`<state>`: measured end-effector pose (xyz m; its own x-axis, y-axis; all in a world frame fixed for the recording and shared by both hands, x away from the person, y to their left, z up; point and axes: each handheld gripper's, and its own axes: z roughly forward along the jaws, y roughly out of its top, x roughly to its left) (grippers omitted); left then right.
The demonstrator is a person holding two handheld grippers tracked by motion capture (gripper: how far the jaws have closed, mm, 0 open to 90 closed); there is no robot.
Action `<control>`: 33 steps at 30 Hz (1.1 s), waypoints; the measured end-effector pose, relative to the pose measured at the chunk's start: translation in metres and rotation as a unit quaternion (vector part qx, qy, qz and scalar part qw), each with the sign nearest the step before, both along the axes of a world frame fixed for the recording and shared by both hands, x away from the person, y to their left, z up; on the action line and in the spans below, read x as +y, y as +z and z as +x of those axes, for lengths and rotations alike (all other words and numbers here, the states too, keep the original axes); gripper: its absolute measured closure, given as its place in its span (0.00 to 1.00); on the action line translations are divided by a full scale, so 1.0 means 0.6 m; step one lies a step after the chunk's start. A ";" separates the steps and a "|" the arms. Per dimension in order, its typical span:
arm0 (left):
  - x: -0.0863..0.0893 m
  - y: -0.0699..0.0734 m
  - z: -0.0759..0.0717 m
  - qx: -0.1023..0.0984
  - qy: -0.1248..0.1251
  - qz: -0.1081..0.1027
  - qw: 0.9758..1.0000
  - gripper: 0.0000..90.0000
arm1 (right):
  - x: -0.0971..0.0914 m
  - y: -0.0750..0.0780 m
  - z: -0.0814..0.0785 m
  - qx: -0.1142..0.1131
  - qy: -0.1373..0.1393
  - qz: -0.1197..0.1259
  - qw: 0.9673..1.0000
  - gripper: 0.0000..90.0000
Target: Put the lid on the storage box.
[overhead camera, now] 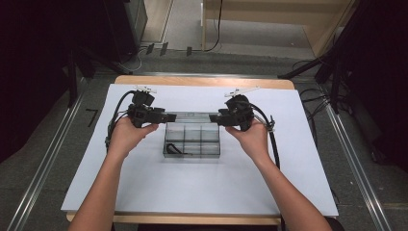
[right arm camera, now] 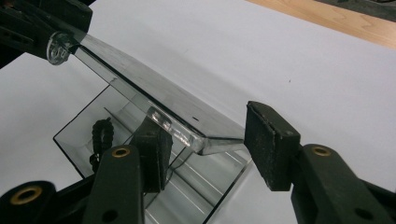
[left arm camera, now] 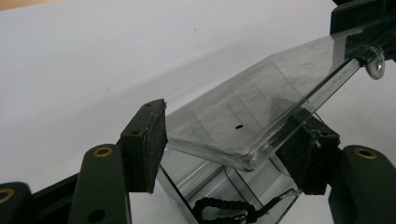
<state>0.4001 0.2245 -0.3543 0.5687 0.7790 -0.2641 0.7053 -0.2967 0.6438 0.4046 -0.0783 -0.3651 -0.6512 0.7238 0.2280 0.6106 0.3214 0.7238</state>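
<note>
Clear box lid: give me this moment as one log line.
lid: raised over box | left gripper: open, around lid's end | right gripper: open, around other end | cord: in box

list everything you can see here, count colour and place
clear box: 1, transparent, divided into compartments, middle of the sheet
lid: 1, clear, raised over the box, between both tongs
cord: 1, black, in the box's near-left compartment
white sheet: 1, covering the table top
table: 1, light wood, edge showing at the far side
left tongs: 1, black, at the lid's left end, jaws apart, one pad clear of the lid
right tongs: 1, black, at the lid's right end, jaws apart
hands: 2, one on each tongs
</note>
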 end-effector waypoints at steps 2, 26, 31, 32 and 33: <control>-0.001 -0.002 -0.002 -0.005 -0.001 0.001 1.000 0.42 | -0.002 0.000 -0.002 -0.001 0.002 0.002 1.000 0.59; 0.005 -0.016 -0.031 -0.009 0.000 -0.002 1.000 0.41 | -0.008 -0.009 -0.028 0.006 0.008 0.004 1.000 0.55; 0.006 -0.018 -0.033 -0.011 -0.001 -0.001 1.000 0.41 | -0.010 -0.011 -0.032 0.006 0.009 0.010 1.000 0.55; 0.005 -0.018 -0.034 -0.011 -0.001 -0.001 1.000 0.41 | -0.011 -0.011 -0.033 0.007 0.009 0.011 1.000 0.55; 0.005 -0.019 -0.034 -0.011 -0.002 -0.001 1.000 0.41 | -0.011 -0.011 -0.034 0.007 0.008 0.011 1.000 0.55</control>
